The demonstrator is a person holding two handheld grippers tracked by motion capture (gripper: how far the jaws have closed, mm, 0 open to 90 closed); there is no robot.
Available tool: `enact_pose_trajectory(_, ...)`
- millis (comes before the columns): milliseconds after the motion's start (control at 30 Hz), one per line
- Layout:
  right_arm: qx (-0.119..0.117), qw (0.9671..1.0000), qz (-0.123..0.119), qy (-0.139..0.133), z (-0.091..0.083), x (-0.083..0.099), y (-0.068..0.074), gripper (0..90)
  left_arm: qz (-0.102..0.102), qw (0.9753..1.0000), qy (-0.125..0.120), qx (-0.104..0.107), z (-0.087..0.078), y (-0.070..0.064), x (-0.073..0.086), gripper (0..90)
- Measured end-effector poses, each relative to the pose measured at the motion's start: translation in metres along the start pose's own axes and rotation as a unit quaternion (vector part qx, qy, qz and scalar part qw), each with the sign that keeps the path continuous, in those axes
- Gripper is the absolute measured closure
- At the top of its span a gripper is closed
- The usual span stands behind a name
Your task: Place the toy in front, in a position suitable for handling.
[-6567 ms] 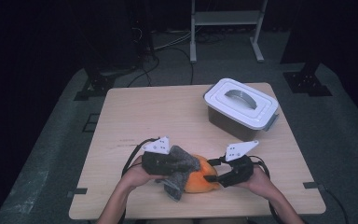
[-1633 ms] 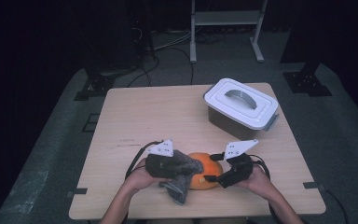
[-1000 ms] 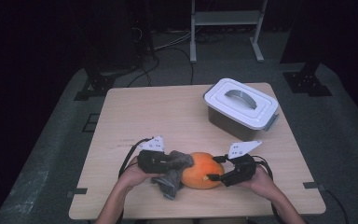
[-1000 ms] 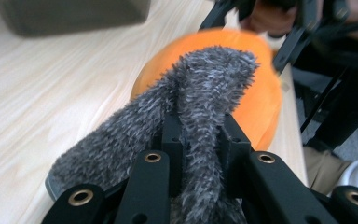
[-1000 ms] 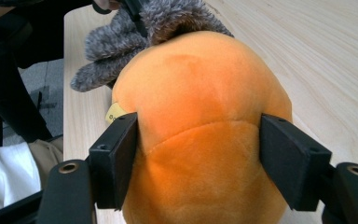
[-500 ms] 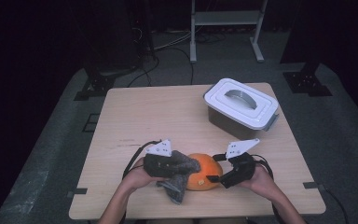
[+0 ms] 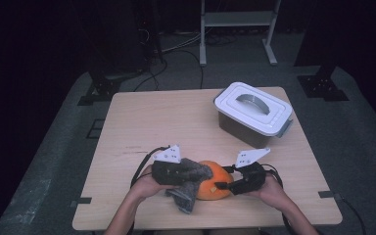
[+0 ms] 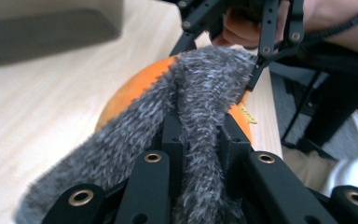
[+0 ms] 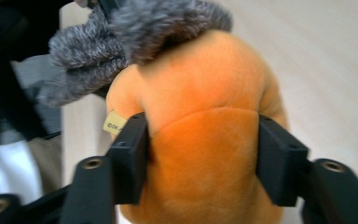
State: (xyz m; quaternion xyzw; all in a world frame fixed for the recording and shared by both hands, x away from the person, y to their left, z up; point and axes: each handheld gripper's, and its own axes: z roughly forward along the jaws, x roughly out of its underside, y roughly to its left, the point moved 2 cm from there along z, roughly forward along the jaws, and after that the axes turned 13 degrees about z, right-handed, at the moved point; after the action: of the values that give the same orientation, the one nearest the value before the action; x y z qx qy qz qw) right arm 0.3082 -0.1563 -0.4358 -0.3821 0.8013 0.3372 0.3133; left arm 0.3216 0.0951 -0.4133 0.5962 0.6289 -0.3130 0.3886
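Plush orange toy (image 7: 214, 180) sits on table (image 7: 176, 117) near front edge, soft, light, squashy. Right gripper (image 9: 200, 154) squeezes its sides. Left gripper (image 8: 198, 140) pinches fuzzy grey cloth (image 8: 205, 93) draped over toy. Cloth floppy; best grab bunched fold.

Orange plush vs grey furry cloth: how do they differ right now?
Colour and nap: the orange plush is smooth and short-piled, the grey furry cloth shaggy and mottled. Shape: the plush is a plump rounded body; the cloth is limp, draped over the plush's top. Grip: the right gripper clamps the plush across its width, while the left gripper pinches a fold of the cloth. Both are soft and lie at the table's near edge.
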Motion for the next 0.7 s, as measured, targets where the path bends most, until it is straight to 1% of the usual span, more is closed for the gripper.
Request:
enact_pose_trajectory(100,0.02,0.9992,-0.02,-0.027,-0.003,-0.004,0.001,44.1,0.003,0.9995,-0.024,-0.021,-0.005,0.002,-0.003,76.3)
enact_pose_trajectory(133,0.023,0.999,-0.023,-0.03,-0.002,-0.005,0.001,44.0,0.0,0.9992,-0.031,-0.024,-0.005,0.003,-0.002,76.3)
enact_pose_trajectory(200,0.022,0.999,-0.029,-0.024,0.002,-0.004,0.001,43.6,0.003,0.9995,-0.015,-0.026,-0.002,0.004,0.001,76.2)
enact_pose_trajectory(267,0.026,0.9988,-0.037,-0.017,0.003,-0.003,0.002,43.0,-0.006,0.9998,-0.013,-0.016,0.001,0.005,0.006,76.2)
enact_pose_trajectory(300,0.027,0.9988,-0.039,-0.015,0.003,-0.003,0.001,42.9,-0.007,0.9998,-0.008,-0.015,0.001,0.006,0.008,76.2)
enact_pose_trajectory(400,0.024,0.9992,-0.031,-0.011,0.0,0.0,-0.005,42.1,-0.018,0.9996,0.012,-0.02,-0.003,0.011,0.018,76.1)
enact_pose_trajectory(433,0.023,0.9992,-0.03,-0.009,-0.002,0.001,-0.007,41.8,-0.025,0.9992,0.022,-0.024,-0.005,0.014,0.024,76.2)
enact_pose_trajectory(467,0.022,0.9994,-0.026,-0.008,-0.004,0.002,-0.009,41.5,-0.031,0.9989,0.025,-0.025,-0.006,0.015,0.027,76.1)
enact_pose_trajectory(500,0.02,0.9995,-0.024,-0.009,-0.004,0.003,-0.009,41.3,-0.037,0.9986,0.027,-0.027,-0.007,0.016,0.031,76.1)
enact_pose_trajectory(567,0.018,0.9995,-0.024,-0.01,-0.004,0.004,-0.01,41.2,-0.043,0.9982,0.03,-0.028,-0.009,0.018,0.035,76.1)
enact_pose_trajectory(633,0.019,0.9995,-0.022,-0.01,-0.003,0.003,-0.009,40.9,-0.046,0.9982,0.027,-0.029,-0.009,0.019,0.033,76.2)
enact_pose_trajectory(700,0.023,0.9994,-0.023,-0.012,-0.002,0.002,-0.008,40.9,-0.045,0.9985,0.017,-0.027,-0.008,0.018,0.031,76.2)
